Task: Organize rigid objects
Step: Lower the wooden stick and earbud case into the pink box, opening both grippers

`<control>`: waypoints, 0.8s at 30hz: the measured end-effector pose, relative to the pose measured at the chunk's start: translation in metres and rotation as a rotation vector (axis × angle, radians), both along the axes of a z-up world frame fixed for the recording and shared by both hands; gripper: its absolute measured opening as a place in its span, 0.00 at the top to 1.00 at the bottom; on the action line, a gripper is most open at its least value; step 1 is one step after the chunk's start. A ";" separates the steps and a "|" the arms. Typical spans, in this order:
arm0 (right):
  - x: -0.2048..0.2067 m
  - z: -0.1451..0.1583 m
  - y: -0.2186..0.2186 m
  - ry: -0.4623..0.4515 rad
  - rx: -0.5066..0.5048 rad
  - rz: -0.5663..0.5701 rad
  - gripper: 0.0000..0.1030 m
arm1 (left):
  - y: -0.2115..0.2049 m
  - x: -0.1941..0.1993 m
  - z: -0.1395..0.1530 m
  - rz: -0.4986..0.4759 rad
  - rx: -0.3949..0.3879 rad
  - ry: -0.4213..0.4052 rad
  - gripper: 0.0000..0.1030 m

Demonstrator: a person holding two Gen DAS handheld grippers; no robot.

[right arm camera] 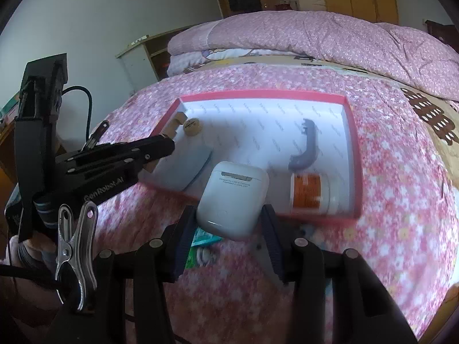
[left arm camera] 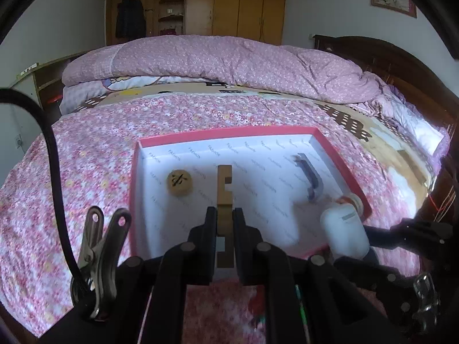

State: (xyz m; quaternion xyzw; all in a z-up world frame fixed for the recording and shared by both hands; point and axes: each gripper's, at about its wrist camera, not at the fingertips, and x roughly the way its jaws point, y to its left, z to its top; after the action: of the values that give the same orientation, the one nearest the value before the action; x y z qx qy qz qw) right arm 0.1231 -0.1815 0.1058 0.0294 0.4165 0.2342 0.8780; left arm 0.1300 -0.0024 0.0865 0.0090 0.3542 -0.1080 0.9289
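A red-rimmed box (left arm camera: 226, 135) (right arm camera: 264, 95) with a white inside lies on the bed. In it are a round wooden piece (left arm camera: 179, 182) (right arm camera: 192, 126), a grey curved handle (left arm camera: 311, 178) (right arm camera: 309, 146) and an orange-labelled bottle (right arm camera: 312, 195) on its side. My left gripper (left arm camera: 224, 215) (right arm camera: 165, 144) is shut on a notched wooden block (left arm camera: 224, 200) and holds it over the box's near left part. My right gripper (right arm camera: 229, 223) (left arm camera: 361, 238) is shut on a white earbud case (right arm camera: 232, 197) (left arm camera: 344, 233), held just above the box's near edge.
The bed has a pink floral sheet (left arm camera: 86, 154) and a folded pink quilt (left arm camera: 218, 63) behind the box. A dark wooden headboard (left arm camera: 401, 66) stands at the right, wardrobes (left arm camera: 229, 3) behind. A green packet (right arm camera: 200, 242) lies under the right gripper.
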 end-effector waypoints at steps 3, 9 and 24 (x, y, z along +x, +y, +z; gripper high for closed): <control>0.012 -0.003 0.002 0.002 -0.012 -0.013 0.54 | -0.003 0.010 -0.006 0.009 -0.007 0.008 0.89; 0.033 -0.011 0.008 -0.005 -0.043 -0.032 0.54 | -0.004 0.026 -0.021 0.027 -0.006 0.041 0.89; 0.046 -0.020 0.015 -0.012 -0.063 -0.038 0.63 | -0.010 0.035 -0.029 0.036 0.015 0.022 0.76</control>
State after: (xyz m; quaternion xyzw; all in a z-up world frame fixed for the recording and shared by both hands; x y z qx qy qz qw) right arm 0.1696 -0.1668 0.0861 0.0082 0.4180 0.2044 0.8851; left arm 0.1653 -0.0128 0.0575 0.0084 0.3653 -0.0886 0.9266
